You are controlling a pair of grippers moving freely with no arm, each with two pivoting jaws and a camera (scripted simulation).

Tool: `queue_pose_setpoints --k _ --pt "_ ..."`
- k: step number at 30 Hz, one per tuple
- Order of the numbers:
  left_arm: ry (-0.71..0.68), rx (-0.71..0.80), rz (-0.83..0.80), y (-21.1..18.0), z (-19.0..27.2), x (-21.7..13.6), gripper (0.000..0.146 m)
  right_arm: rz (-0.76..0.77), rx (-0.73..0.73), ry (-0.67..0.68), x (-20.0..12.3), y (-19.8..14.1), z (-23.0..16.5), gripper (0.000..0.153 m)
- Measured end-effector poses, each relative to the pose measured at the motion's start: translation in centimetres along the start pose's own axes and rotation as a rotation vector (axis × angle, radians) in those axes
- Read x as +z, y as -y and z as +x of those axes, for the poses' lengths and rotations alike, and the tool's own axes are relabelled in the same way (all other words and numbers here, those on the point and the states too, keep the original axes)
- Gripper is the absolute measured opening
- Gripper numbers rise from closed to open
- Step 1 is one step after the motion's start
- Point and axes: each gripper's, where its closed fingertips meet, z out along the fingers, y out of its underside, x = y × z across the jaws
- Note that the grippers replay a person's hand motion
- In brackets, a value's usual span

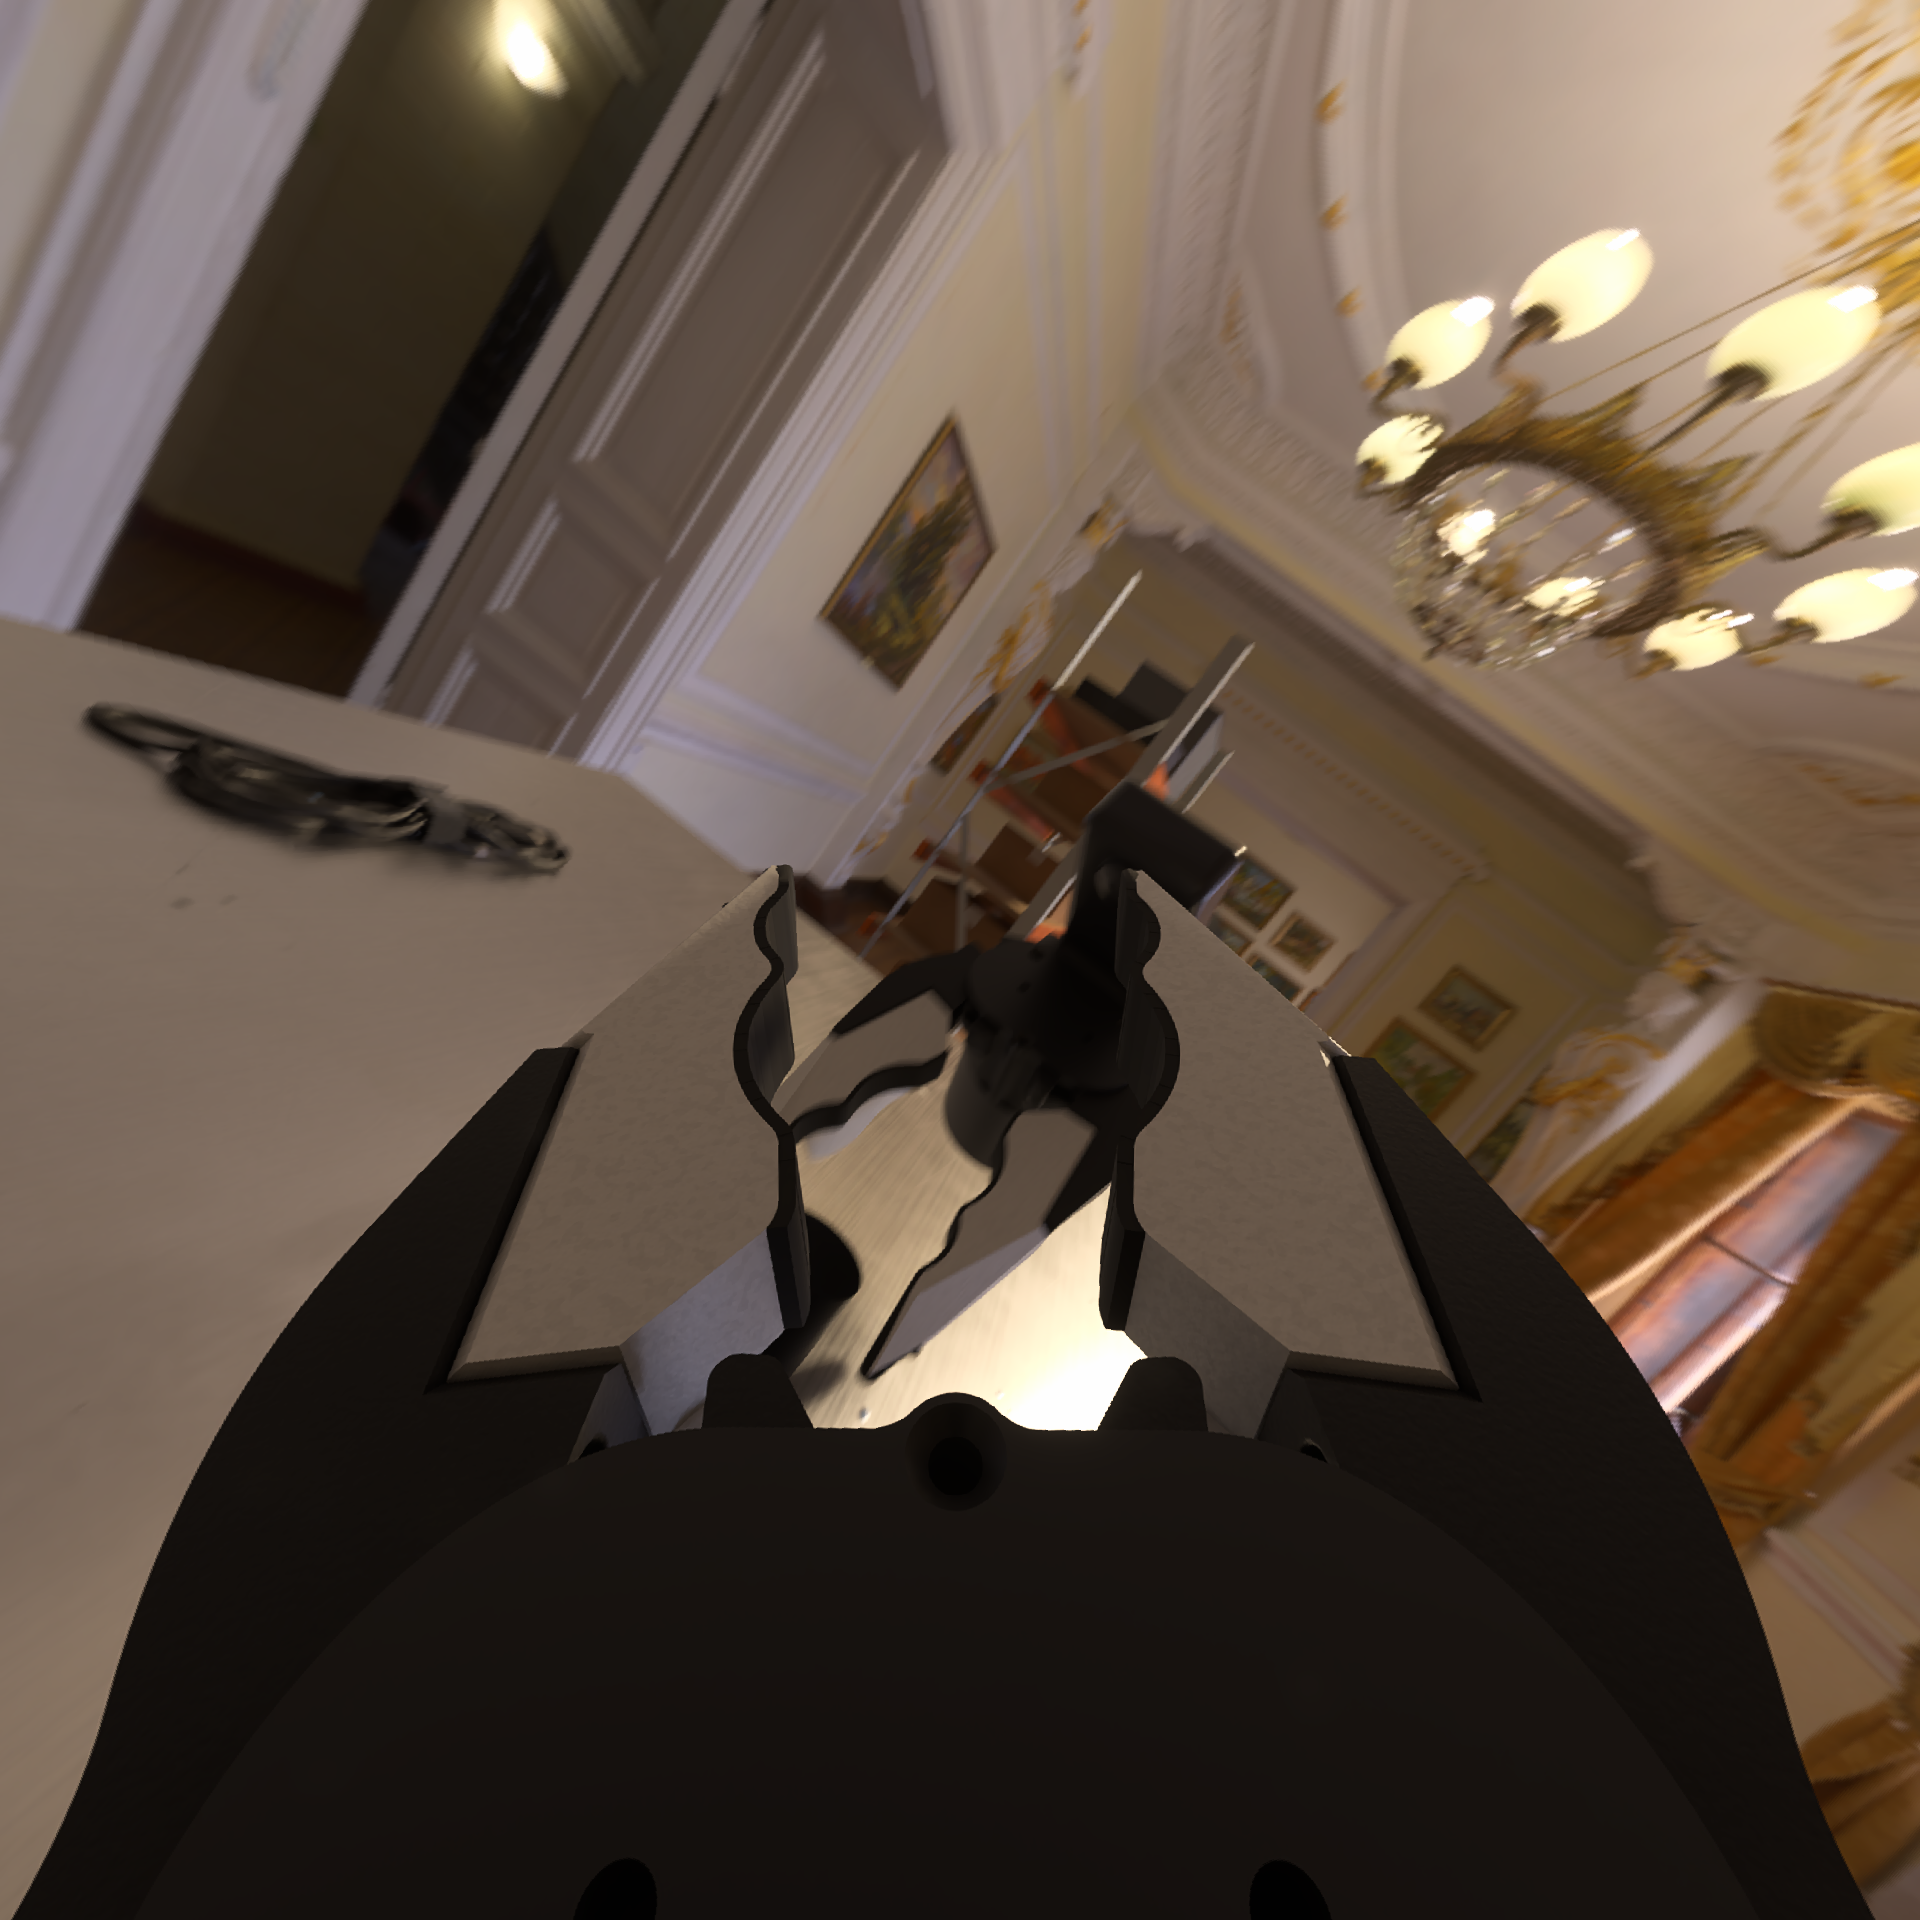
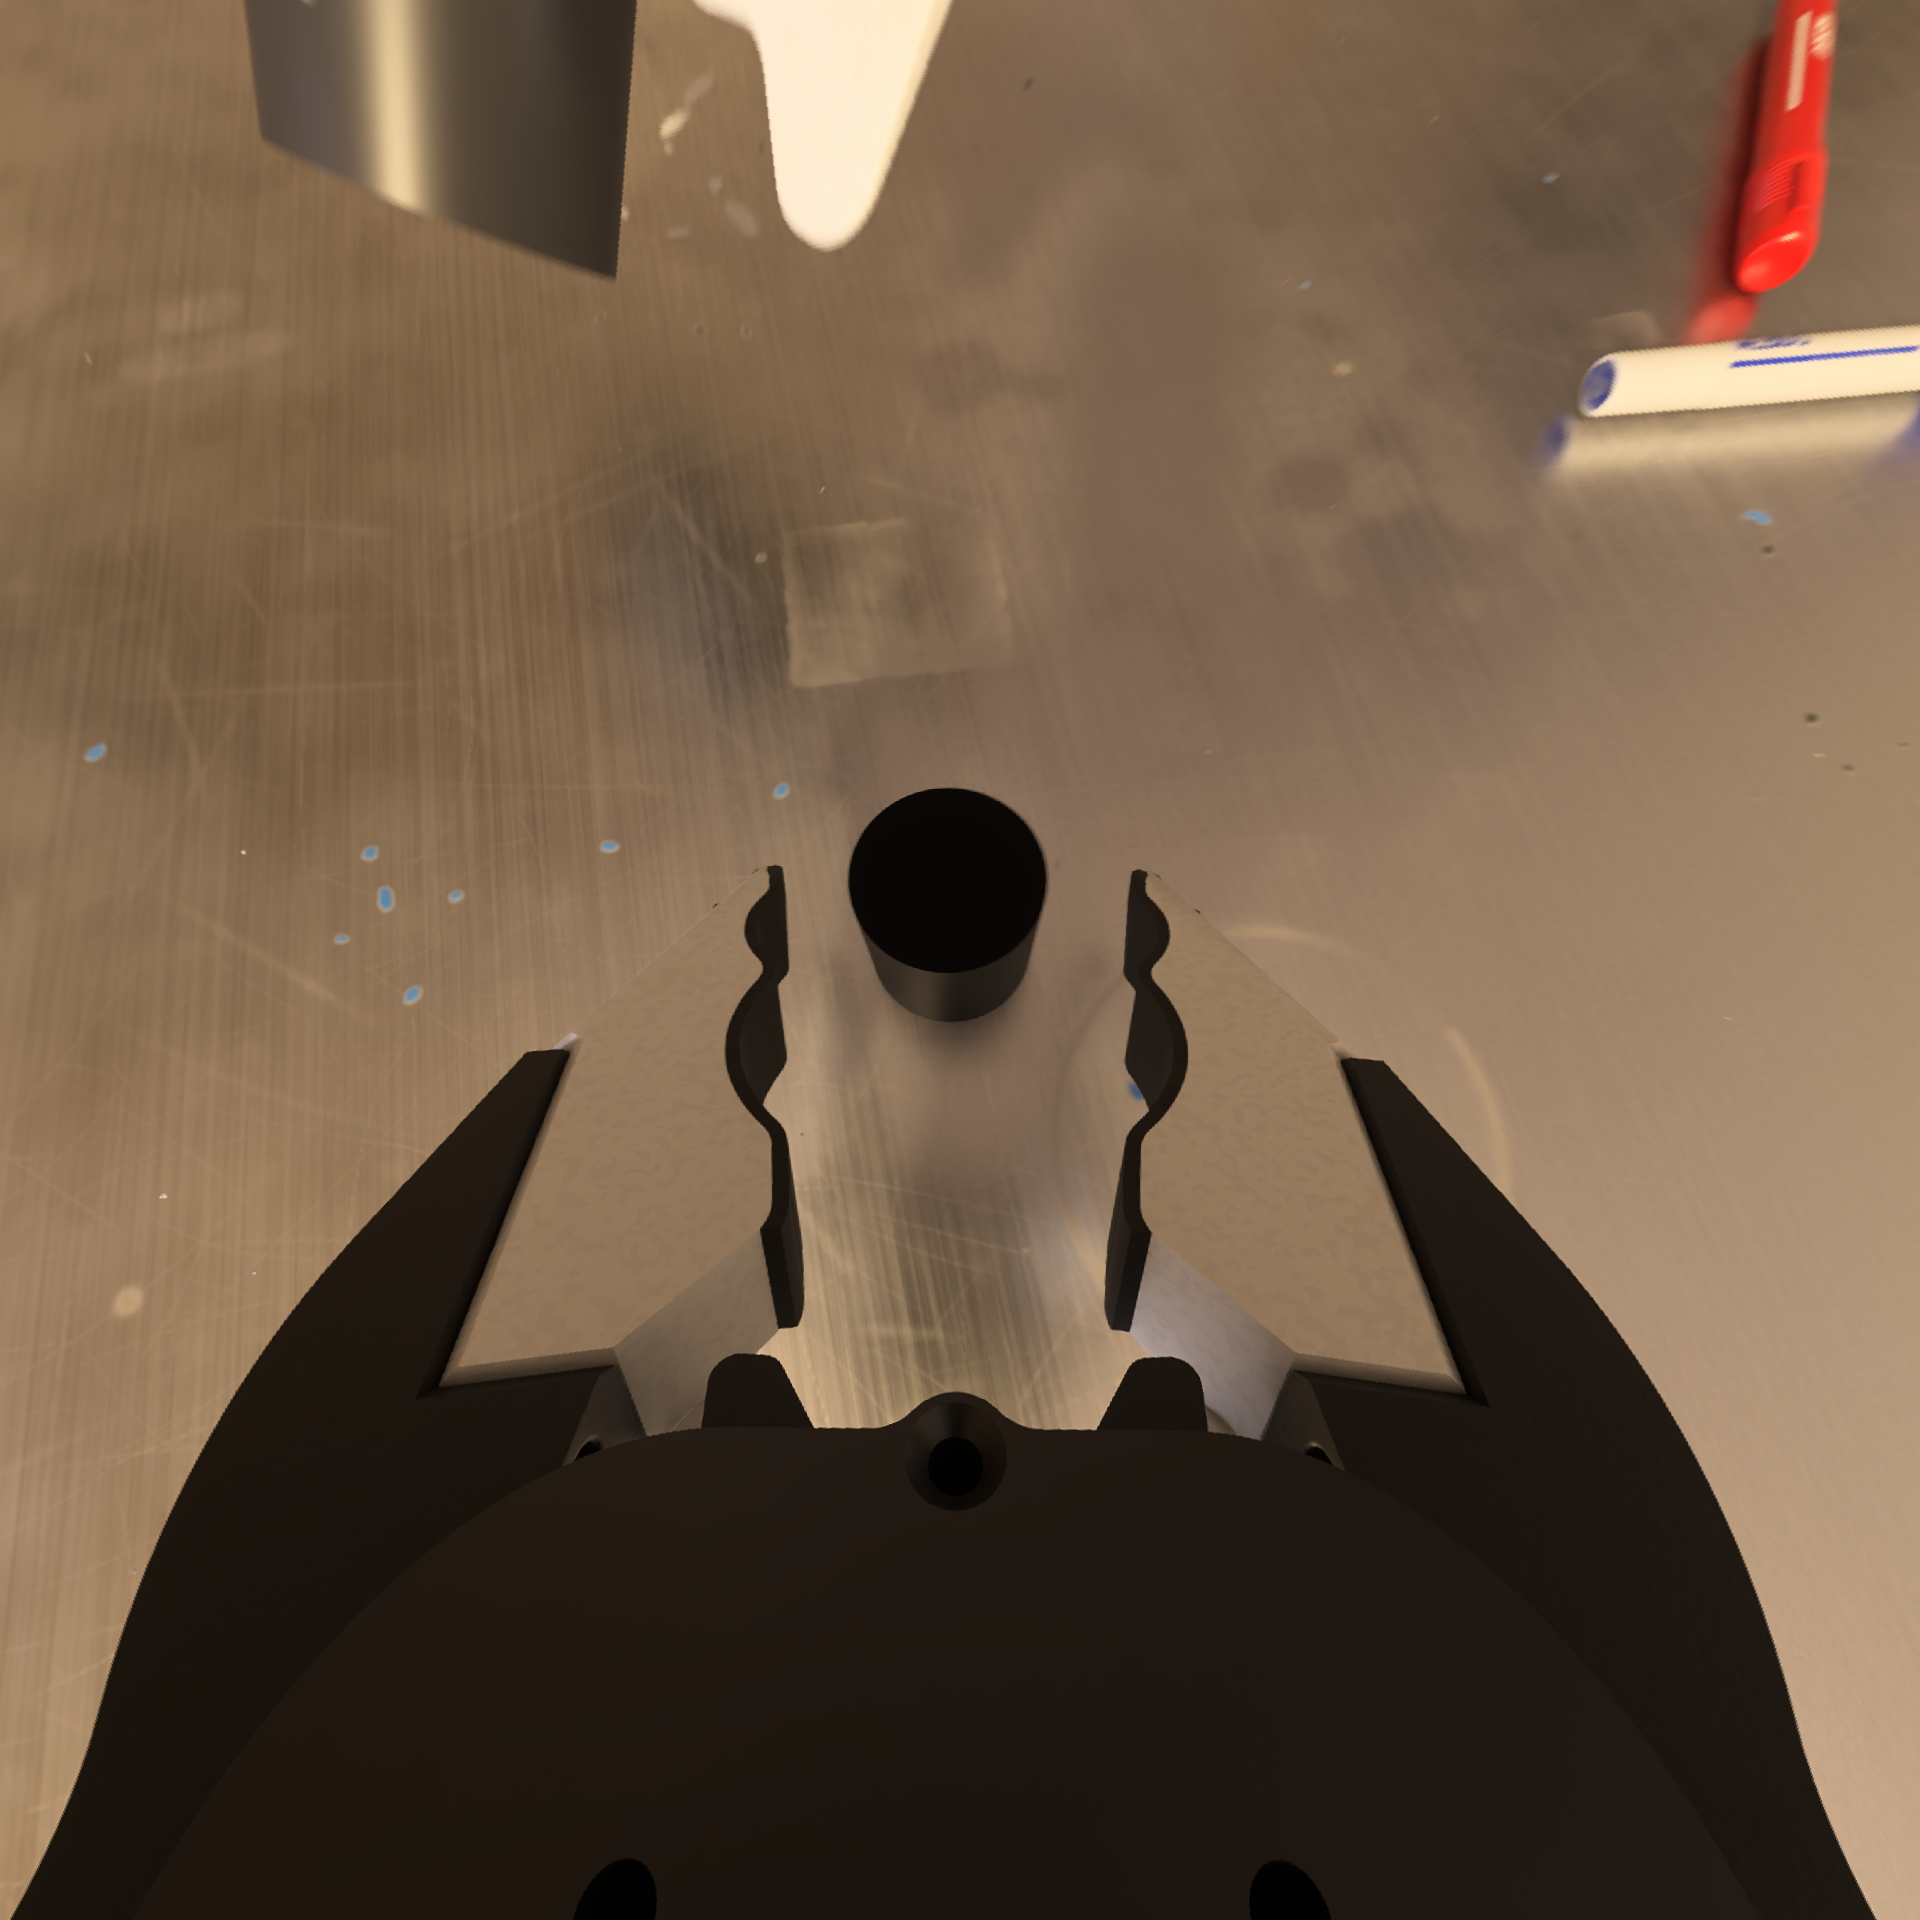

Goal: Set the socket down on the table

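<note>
The socket (image 2: 948,914), a short black cylinder, stands upright on the scratched metal table (image 2: 416,623). My right gripper (image 2: 956,878) hovers above it, open, with the jaws apart on either side and touching nothing. My left gripper (image 1: 953,878) is open and empty, tilted up toward the room. In the left wrist view the right gripper (image 1: 935,1153) shows farther off, open, fingers pointing down at the table. A dark shape (image 1: 831,1262) below it, half hidden by my left finger, may be the socket.
A grey metal block (image 2: 447,114) and a flat white object (image 2: 831,104) lie beyond the socket. A red marker (image 2: 1782,156) and a white pen (image 2: 1756,374) lie at the far right. A black coiled cable (image 1: 312,790) lies on the table (image 1: 260,1039) near its far edge.
</note>
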Motion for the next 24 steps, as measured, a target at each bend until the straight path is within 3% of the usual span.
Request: queue_pose_setpoints --k 3,6,9,13,19,24 --pt "0.138 -0.035 -0.108 -1.7 -2.5 0.1 0.062 0.041 0.022 -0.002 -1.4 0.6 0.8 0.071" --pt "0.231 -0.186 -0.257 -4.6 -5.0 -0.1 0.061 -0.031 0.029 0.059 -2.4 -0.5 0.8 0.068" --pt "0.246 -0.327 -0.300 -6.2 -6.0 -0.1 0.061 -0.072 0.021 0.112 -2.5 -1.3 0.1 0.060" --pt "0.210 -0.364 -0.308 -6.3 -5.5 0.0 0.061 -0.055 0.025 0.084 -1.4 -1.0 0.3 0.059" --pt "-0.047 -0.304 -0.093 -2.5 -1.6 0.8 0.061 0.388 0.191 0.174 -2.8 5.3 -0.6 0.069" --pt "-0.058 -0.121 -0.088 -2.9 0.2 1.6 0.061 0.482 0.182 0.122 -3.2 7.0 -1.4 0.078"
